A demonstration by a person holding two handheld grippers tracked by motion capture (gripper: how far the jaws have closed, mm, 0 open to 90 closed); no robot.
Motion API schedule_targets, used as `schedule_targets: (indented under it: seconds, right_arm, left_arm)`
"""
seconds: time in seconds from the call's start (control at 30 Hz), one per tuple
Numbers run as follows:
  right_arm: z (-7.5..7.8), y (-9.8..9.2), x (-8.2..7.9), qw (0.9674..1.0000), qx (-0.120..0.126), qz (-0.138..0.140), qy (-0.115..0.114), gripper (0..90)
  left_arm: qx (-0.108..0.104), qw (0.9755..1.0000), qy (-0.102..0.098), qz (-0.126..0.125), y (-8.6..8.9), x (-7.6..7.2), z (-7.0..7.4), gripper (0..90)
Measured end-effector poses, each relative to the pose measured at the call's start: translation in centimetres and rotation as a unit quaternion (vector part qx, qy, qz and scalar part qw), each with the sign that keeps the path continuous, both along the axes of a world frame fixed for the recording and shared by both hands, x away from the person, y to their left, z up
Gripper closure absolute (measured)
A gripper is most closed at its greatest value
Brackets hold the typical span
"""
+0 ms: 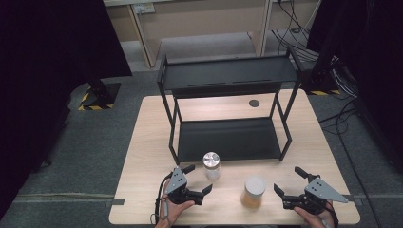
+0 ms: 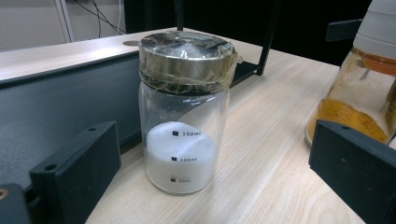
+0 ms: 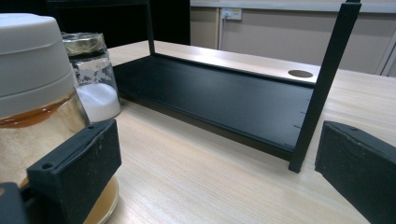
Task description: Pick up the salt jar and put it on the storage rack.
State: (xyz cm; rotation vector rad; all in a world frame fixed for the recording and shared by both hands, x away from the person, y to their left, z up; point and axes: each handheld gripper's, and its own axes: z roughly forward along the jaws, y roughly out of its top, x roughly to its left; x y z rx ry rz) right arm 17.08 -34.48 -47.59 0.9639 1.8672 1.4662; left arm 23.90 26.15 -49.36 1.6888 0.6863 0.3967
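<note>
The clear glass jar with the foil-wrapped metal lid (image 2: 184, 112), about a third full of white powder, stands upright on the pale wooden table (image 1: 142, 142), just in front of the near edge of the black metal two-tier rack (image 1: 228, 137). To its right and a little nearer stands a second glass jar with a white cap and orange-yellow powder (image 1: 253, 192).

Both jars look rigid, smooth and breakable; the glass is likely slippery, and neither seems heavy with so little inside. The straight wall below the lid looks like the safest place to grip, squarely across the middle, since the crinkled foil may slide.

The left gripper (image 1: 197, 179) has its jaws spread wide and empty; in the left gripper view the white-powder jar stands ahead between them, apart from both. The right gripper (image 1: 291, 181) is likewise spread wide, holding nothing; the orange jar sits just to its left, close beside its left jaw, not between them.
</note>
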Motion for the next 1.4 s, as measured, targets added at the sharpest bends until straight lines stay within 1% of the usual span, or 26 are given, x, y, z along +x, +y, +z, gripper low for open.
schedule_targets:
  seconds: [0.23, 0.4, 0.63, 0.83, 1.3, 1.4]
  right_arm:
    - [-0.02, 0.03, 0.12, 1.0000, -0.002, 0.002, 0.004, 0.4]
    - [-0.09, 0.00, 0.06, 1.0000, 0.003, 0.001, 0.004, 0.4]
    - [-0.16, -0.05, 0.05, 1.0000, 0.007, -0.001, 0.006, 0.4]
    - [-0.25, -0.10, 0.01, 0.9999, 0.011, -0.003, 0.004, 0.4]
    - [-0.34, -0.13, 0.04, 0.9999, 0.016, -0.006, 0.005, 0.4]
    - [-0.37, -0.16, 0.06, 0.9998, 0.019, -0.007, 0.006, 0.4]
  left_arm:
    - [-0.003, 1.0000, 0.001, 0.000, 0.03, 0.04, -0.06, 1.6]
    - [-0.003, 1.0000, 0.004, 0.000, 0.03, 0.08, -0.12, 1.6]
    - [-0.004, 1.0000, 0.004, 0.003, 0.04, 0.06, -0.13, 1.6]
    - [-0.006, 0.9999, 0.003, 0.009, 0.07, 0.03, -0.16, 1.6]
    - [-0.009, 0.9999, 0.002, 0.012, 0.00, 0.19, 0.02, 1.6]
    - [-0.010, 0.9998, 0.006, 0.014, -0.18, 0.33, -0.01, 1.6]
